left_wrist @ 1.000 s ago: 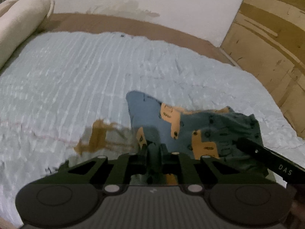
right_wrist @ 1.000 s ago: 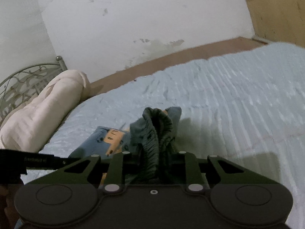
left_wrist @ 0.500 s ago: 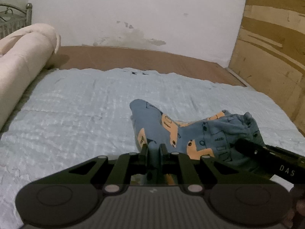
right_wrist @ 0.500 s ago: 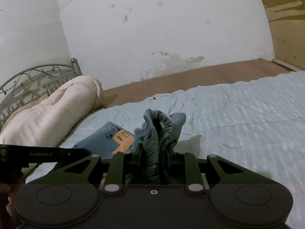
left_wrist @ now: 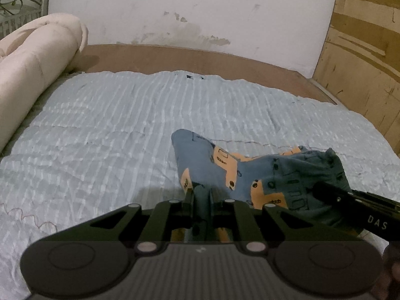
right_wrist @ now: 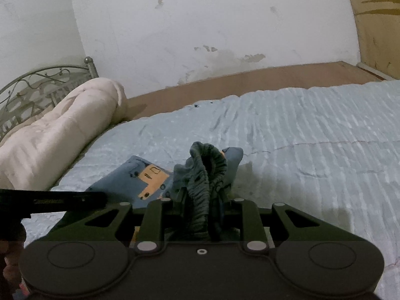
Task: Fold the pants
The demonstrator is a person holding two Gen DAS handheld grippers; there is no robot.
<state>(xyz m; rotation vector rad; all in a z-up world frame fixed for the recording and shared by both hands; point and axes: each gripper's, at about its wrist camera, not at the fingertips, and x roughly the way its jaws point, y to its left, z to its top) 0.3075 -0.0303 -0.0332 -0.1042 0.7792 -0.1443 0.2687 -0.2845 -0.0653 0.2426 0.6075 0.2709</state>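
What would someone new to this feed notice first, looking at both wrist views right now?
First, the blue pants with orange prints, bunched up in the middle of the pale blue bedspread. The left gripper pinches a fold of the fabric, while the right gripper clamps the gathered elastic waistband. Next comes the rolled cream comforter along the bed's left side, by the metal headboard.

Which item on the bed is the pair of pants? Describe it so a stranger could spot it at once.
Start at the light blue quilted bedspread that covers the bed by the white wall. Near its front edge lies a small bunched garment, the pants, pinched by the left gripper and, at the gathered waistband, the right gripper. They are darker blue with orange vehicle prints, unlike the plain cream rolled comforter to the side.
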